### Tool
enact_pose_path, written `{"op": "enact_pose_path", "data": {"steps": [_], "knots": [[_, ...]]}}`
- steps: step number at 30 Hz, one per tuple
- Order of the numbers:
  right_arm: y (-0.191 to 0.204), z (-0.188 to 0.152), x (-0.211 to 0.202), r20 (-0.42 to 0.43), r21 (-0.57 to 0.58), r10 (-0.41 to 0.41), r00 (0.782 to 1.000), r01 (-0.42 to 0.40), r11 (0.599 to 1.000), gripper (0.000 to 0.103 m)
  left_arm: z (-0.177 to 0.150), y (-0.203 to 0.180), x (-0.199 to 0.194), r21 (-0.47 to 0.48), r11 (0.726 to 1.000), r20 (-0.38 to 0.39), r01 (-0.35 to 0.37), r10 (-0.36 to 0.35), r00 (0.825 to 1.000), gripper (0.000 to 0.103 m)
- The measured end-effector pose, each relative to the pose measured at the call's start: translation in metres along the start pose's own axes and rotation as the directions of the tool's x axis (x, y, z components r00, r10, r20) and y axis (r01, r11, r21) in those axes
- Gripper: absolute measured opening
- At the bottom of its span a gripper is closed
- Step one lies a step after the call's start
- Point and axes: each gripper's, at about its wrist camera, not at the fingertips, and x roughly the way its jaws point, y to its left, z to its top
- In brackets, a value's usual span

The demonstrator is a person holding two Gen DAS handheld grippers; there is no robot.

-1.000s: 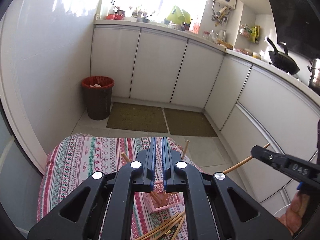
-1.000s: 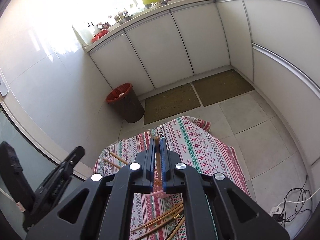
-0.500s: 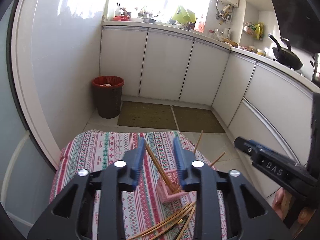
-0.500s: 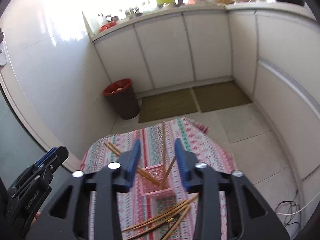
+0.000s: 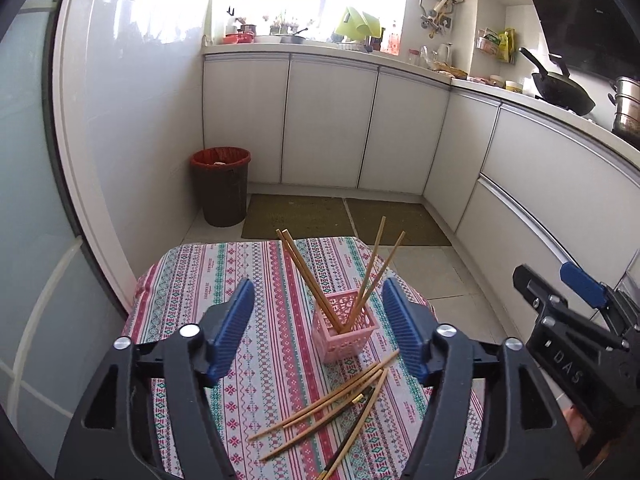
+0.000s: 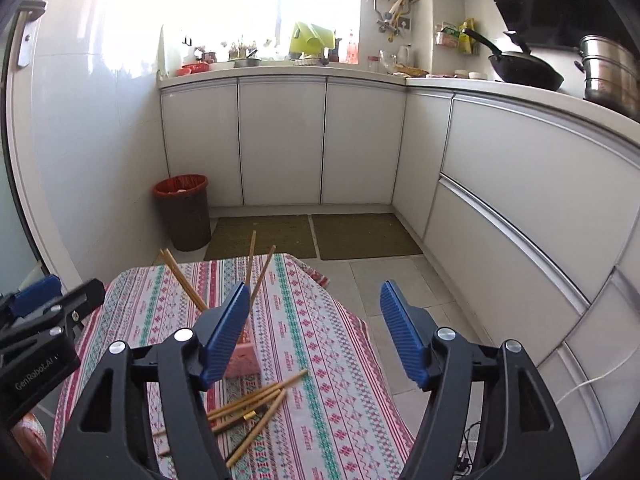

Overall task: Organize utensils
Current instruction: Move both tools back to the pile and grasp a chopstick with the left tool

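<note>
The tabletop (image 5: 192,280), covered by a striped patterned cloth, is seen below and ahead of both grippers, which are pitched downward toward it. The left gripper (image 5: 318,326) is held with its jaws spread wide apart, having just been opening; nothing is pressed by its blue pads (image 5: 234,326), though the pink basket (image 5: 346,336) is framed in the gap between them, further ahead on the tabletop. The right gripper (image 6: 314,330) is likewise held with its jaws well apart, having just been opening, and nothing is clamped in it. In the right wrist view the basket (image 6: 242,358) is largely hidden behind the gripper's left pad. Four upright chopsticks (image 5: 310,280) are stood in the basket, leaning outward in two pairs. A loose heap of chopsticks (image 5: 340,400) is lain on the tabletop just nearer than the basket; their near ends are cut off by the left gripper's frame, and in the right wrist view part of the heap (image 6: 256,404) is covered by the gripper's left arm. Of the person, only a small patch of hand is glimpsed at each picture's lower corner, too cut off to be made out.
</note>
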Motion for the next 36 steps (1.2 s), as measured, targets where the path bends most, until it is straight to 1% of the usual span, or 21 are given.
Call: {"op": "enact_pose_path", "data": {"steps": [1,3,4,6,8,9,13,16,17,19,20,21,22,23,25,26,28,30,31,34,36], "knots": [[0.002,-0.001,-0.002,-0.003,-0.003,0.001,1.0,-0.001,1.0,0.068,-0.002,-0.001,-0.002,0.006,1.0,0.0,-0.001,0.001,1.0,0.072],[0.001,-0.007,-0.008,-0.004,-0.001,0.001,1.0,-0.001,1.0,0.073,-0.006,-0.002,-0.007,0.014,1.0,-0.001,-0.003,0.003,1.0,0.079],[-0.001,-0.01,-0.011,0.001,0.001,0.0,1.0,0.0,1.0,0.08,-0.008,-0.002,-0.008,0.012,1.0,0.001,-0.006,0.006,1.0,0.082],[-0.003,-0.013,-0.02,0.018,0.013,-0.006,1.0,0.006,1.0,0.083,-0.014,-0.002,-0.01,0.008,1.0,-0.001,-0.018,0.018,1.0,0.087],[-0.007,-0.017,-0.027,0.031,0.019,-0.029,0.999,0.029,0.999,0.094,-0.019,0.0,-0.01,0.001,1.0,-0.003,-0.024,0.024,1.0,0.091],[-0.009,-0.02,-0.031,0.041,0.019,-0.056,0.998,0.056,0.998,0.096,-0.021,0.001,-0.01,-0.002,1.0,-0.006,-0.028,0.028,1.0,0.094],[-0.031,-0.038,-0.041,0.073,0.05,-0.184,0.98,0.18,0.982,0.096,-0.035,0.0,-0.003,0.014,1.0,-0.05,-0.023,0.024,0.998,0.096],[-0.051,-0.061,-0.041,0.035,0.086,-0.185,0.982,0.181,0.98,0.096,-0.047,-0.01,0.015,0.073,0.997,-0.127,0.017,-0.007,0.992,0.096],[-0.056,-0.067,-0.039,0.016,0.094,-0.183,0.983,0.181,0.979,0.096,-0.053,-0.015,0.024,0.093,0.994,-0.168,0.051,-0.035,0.985,0.096],[-0.072,-0.084,-0.029,-0.044,0.123,-0.17,0.984,0.175,0.977,0.096,-0.067,-0.025,0.044,0.114,0.984,-0.274,0.133,-0.098,0.957,0.096],[-0.079,-0.092,-0.024,-0.071,0.142,-0.168,0.983,0.177,0.974,0.096,-0.076,-0.031,0.058,0.115,0.977,-0.341,0.179,-0.131,0.931,0.096],[-0.088,-0.102,-0.017,-0.109,0.172,-0.17,0.979,0.187,0.967,0.096,-0.083,-0.036,0.068,0.111,0.972,-0.385,0.205,-0.148,0.911,0.096],[-0.096,-0.108,-0.01,-0.156,0.2,-0.17,0.973,0.2,0.959,0.096,-0.092,-0.041,0.081,0.107,0.966,-0.441,0.236,-0.167,0.882,0.096],[-0.106,-0.112,-0.002,-0.218,0.241,-0.14,0.966,0.193,0.951,0.096,-0.1,-0.044,0.091,0.104,0.96,-0.48,0.261,-0.181,0.858,0.096],[-0.118,-0.114,0.003,-0.253,0.321,-0.066,0.965,0.148,0.935,0.096,-0.113,-0.054,0.108,0.102,0.946,-0.548,0.309,-0.206,0.811,0.096],[-0.122,-0.116,0.003,-0.257,0.347,-0.059,0.965,0.149,0.926,0.096,-0.118,-0.06,0.119,0.099,0.937,-0.582,0.336,-0.219,0.783,0.096],[-0.129,-0.119,0.007,-0.275,0.375,-0.063,0.96,0.167,0.912,0.096,-0.124,-0.069,0.134,0.084,0.925,-0.622,0.371,-0.242,0.745,0.095],[-0.133,-0.122,0.014,-0.303,0.398,-0.032,0.952,0.157,0.904,0.096,-0.127,-0.076,0.147,0.068,0.914,-0.649,0.401,-0.265,0.713,0.093],[-0.135,-0.124,0.018,-0.32,0.412,-0.013,0.947,0.151,0.899,0.096,-0.127,-0.08,0.154,0.073,0.907,-0.659,0.414,-0.267,0.703,0.089],[-0.141,-0.131,0.024,-0.364,0.449,0.021,0.931,0.155,0.88,0.096,-0.123,-0.095,0.173,0.114,0.892,-0.684,0.437,-0.248,0.686,0.083],[-0.145,-0.134,0.026,-0.376,0.479,0.052,0.925,0.146,0.865,0.096,-0.121,-0.101,0.19,0.109,0.885,-0.711,0.452,-0.248,0.658,0.079]]}}
